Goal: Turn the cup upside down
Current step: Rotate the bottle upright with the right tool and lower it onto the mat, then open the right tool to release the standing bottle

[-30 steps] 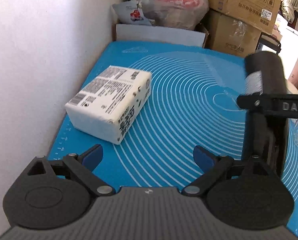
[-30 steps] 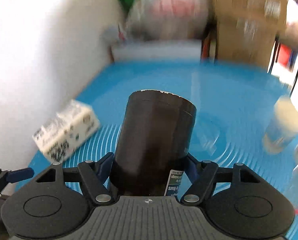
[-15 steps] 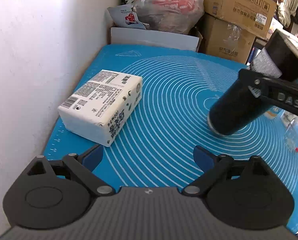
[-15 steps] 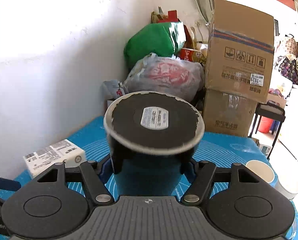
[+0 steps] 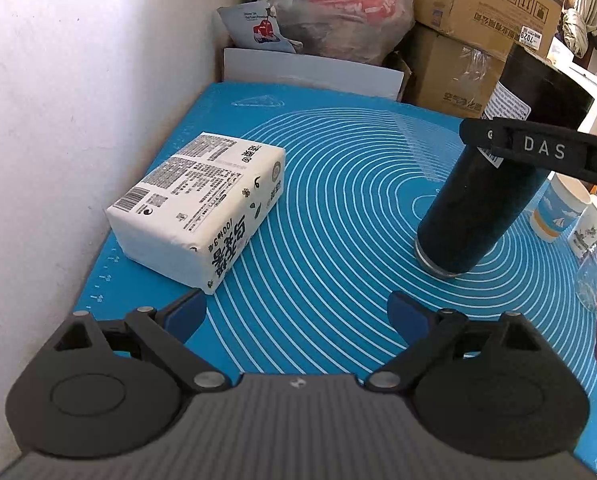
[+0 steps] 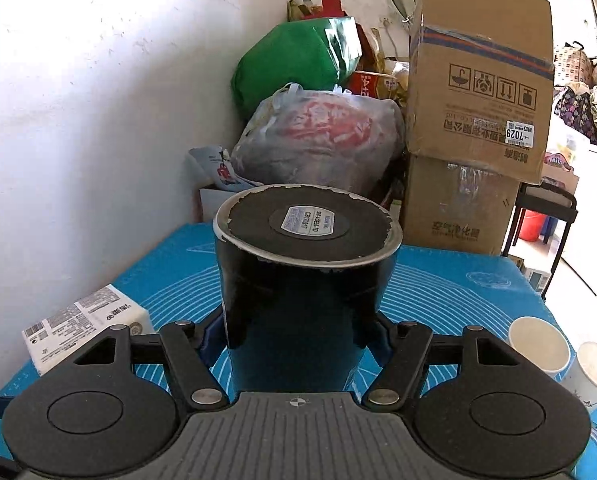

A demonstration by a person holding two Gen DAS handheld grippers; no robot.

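The cup is a tall black tumbler [image 5: 474,208]. It stands upside down on the blue mat [image 5: 338,208], rim down, tilted a little. Its flat base with a round sticker faces up in the right wrist view [image 6: 308,224]. My right gripper [image 6: 294,336] is shut on the tumbler's body; one of its fingers [image 5: 538,148] crosses the tumbler in the left wrist view. My left gripper [image 5: 298,312] is open and empty, low over the near part of the mat, to the left of the tumbler.
A white tissue pack [image 5: 202,208] lies on the mat by the left wall. Two paper cups [image 6: 538,344] stand at the right. Cardboard boxes [image 6: 478,100] and bags [image 6: 318,136] stand behind the mat's far edge.
My right gripper has turned the tumbler over from base-down through a slant to rim-down, and lowered it onto the mat. My left gripper has stayed open and nearly still.
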